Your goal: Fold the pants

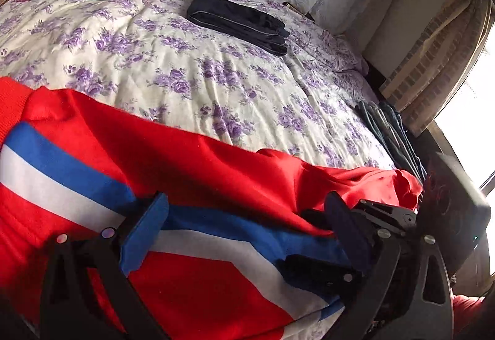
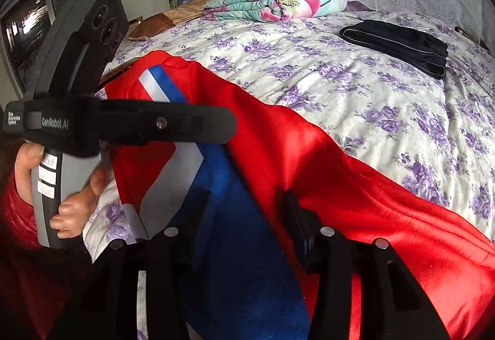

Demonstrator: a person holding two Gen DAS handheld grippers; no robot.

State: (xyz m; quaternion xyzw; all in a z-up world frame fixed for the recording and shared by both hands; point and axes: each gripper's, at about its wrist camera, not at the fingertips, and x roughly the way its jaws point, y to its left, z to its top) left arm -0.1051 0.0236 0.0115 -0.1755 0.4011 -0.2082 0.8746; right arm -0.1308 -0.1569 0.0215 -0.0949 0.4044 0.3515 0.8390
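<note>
The red pants (image 1: 191,154) with a blue and white side stripe lie spread across the near part of the bed (image 1: 173,67), directly under and ahead of both claws. In the left wrist view, the left gripper (image 1: 244,225) hangs low over the striped part of the cloth with its 2 fingers spread wide; the blue pad (image 1: 145,234) sits over the stripe, and the stripe runs between the fingers. No cloth is pinched between them. Beyond that claw's right finger the right gripper shows as a black body over the bunched red cloth.

In the right wrist view, the right gripper (image 2: 244,216) also stands wide, its fingers straddling the blue stripe, red fabric running off to its right. Whether the pads touch the cloth cannot be told. To its left, a hand (image 2: 62,200) holds the left gripper's handle.

Far ahead of both claws rest folded black pants (image 2: 399,42) and a folded floral quilt (image 2: 275,2).
</note>
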